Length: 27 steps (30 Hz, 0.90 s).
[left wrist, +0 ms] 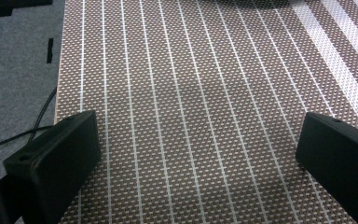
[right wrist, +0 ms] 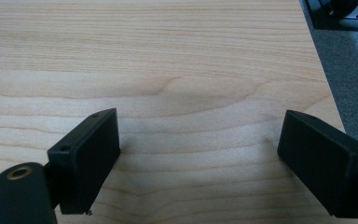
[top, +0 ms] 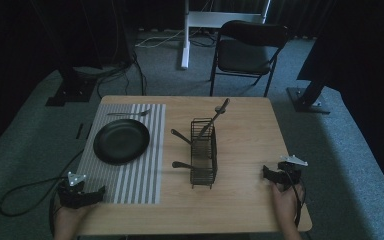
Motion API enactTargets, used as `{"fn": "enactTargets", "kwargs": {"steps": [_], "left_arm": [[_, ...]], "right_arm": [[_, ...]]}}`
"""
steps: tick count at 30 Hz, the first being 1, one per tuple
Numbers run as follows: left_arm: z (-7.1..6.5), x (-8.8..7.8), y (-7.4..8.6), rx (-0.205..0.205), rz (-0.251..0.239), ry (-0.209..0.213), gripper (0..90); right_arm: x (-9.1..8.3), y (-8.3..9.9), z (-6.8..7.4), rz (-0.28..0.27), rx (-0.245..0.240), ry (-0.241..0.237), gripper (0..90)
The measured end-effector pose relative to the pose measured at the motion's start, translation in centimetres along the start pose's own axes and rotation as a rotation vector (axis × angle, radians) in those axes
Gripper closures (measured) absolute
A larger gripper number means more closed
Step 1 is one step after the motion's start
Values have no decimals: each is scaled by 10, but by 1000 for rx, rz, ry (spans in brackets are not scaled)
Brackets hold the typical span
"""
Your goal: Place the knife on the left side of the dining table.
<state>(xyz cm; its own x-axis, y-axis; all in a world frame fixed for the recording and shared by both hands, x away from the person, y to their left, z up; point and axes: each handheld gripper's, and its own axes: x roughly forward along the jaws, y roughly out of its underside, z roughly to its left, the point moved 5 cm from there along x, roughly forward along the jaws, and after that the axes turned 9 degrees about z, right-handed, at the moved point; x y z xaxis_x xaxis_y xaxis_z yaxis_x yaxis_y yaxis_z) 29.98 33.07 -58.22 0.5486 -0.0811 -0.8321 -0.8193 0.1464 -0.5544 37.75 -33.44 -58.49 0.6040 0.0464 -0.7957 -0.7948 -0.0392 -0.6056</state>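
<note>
Jaws of the left hand-held gripper [left wrist: 198, 140] stand wide apart and released, with nothing between them; it hovers over the near left corner of the striped mat [left wrist: 205, 70]. Jaws of the right hand-held gripper [right wrist: 198, 154] gape just as wide, empty, above bare wood at the near right edge of the bench [right wrist: 168, 56]. In the high view the plate [top: 121, 141] sits on the mat, with a fork [top: 128, 114] beyond it, and the wire caddy [top: 203, 152] holding utensils stands mid-bench, well apart from both grippers.
</note>
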Motion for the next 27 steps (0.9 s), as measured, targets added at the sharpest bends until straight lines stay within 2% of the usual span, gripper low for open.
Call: {"fn": "enactTargets", "kwargs": {"steps": [8,9,11,12,13,17,18,21,25,26,27], "left_arm": [[-2,-1,0,11,-2,14,26],[-6,-2,-2,26,8,40,26],[-8,-4,-4,33,7,31,26],[-9,-5,-6,34,7,58,29],[-10,-6,-8,35,-1,53,30],[-16,-8,-13,51,-1,81,31],[-17,-9,-14,56,-9,73,31],[-21,-13,-21,64,-15,81,31],[-25,-21,-30,70,-30,117,31],[-26,-23,-33,75,-37,103,31],[-29,-24,-35,85,-35,117,31]], "right_arm": [[0,0,0,0,0,0,118],[0,0,0,0,0,0,118],[0,0,0,0,0,0,118],[0,0,0,0,0,0,118],[0,0,0,0,0,0,118],[0,0,0,0,0,0,118],[0,0,0,0,0,0,118],[0,0,0,0,0,0,118],[0,0,0,0,0,0,118],[0,0,0,0,0,0,118],[0,0,0,0,0,0,118]]}}
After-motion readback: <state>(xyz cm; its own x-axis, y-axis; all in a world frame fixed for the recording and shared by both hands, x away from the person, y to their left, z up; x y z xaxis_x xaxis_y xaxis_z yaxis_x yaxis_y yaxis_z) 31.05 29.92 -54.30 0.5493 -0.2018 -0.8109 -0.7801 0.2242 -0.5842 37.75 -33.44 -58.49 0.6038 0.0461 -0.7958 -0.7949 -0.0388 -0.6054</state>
